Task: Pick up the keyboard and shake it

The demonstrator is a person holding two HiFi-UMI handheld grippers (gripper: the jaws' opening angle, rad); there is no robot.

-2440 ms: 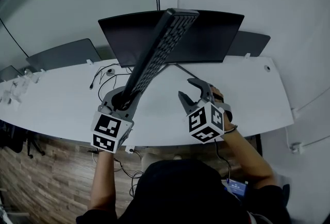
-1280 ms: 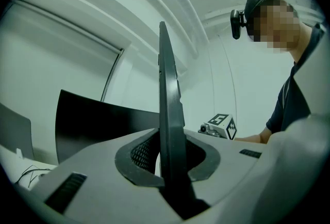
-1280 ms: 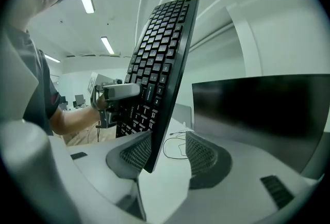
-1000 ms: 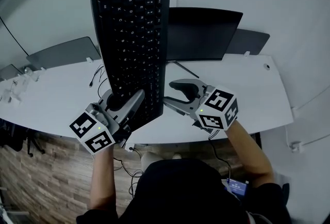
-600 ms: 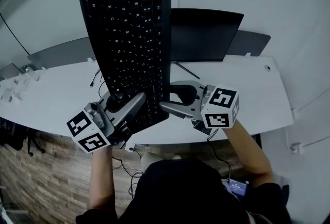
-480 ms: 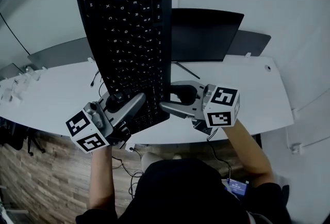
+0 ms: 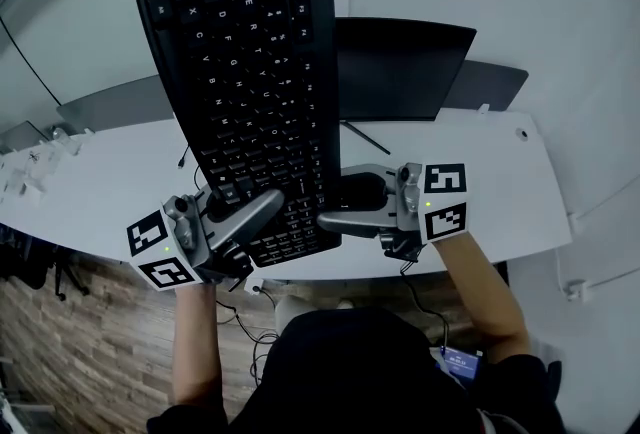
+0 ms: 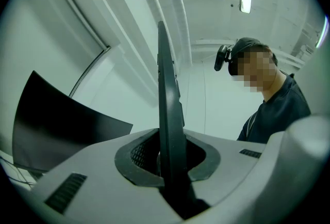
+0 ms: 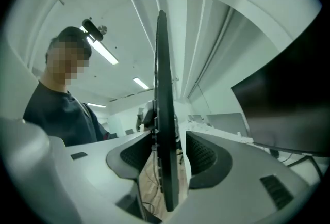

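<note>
No legible text; key legends on the keyboard (image 7: 250,82) too small.

The keyboard (image 7: 245,72) rises above the desk (image 7: 90,202) before the monitor (image 7: 400,72), between the left gripper (image 7: 262,205) and right gripper (image 7: 335,200).

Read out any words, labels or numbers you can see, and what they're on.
No text can be read.
keyboard: white key legends, too small to read.
left gripper and right gripper: square marker patterns only, no words.
monitor: dark, no text.
</note>
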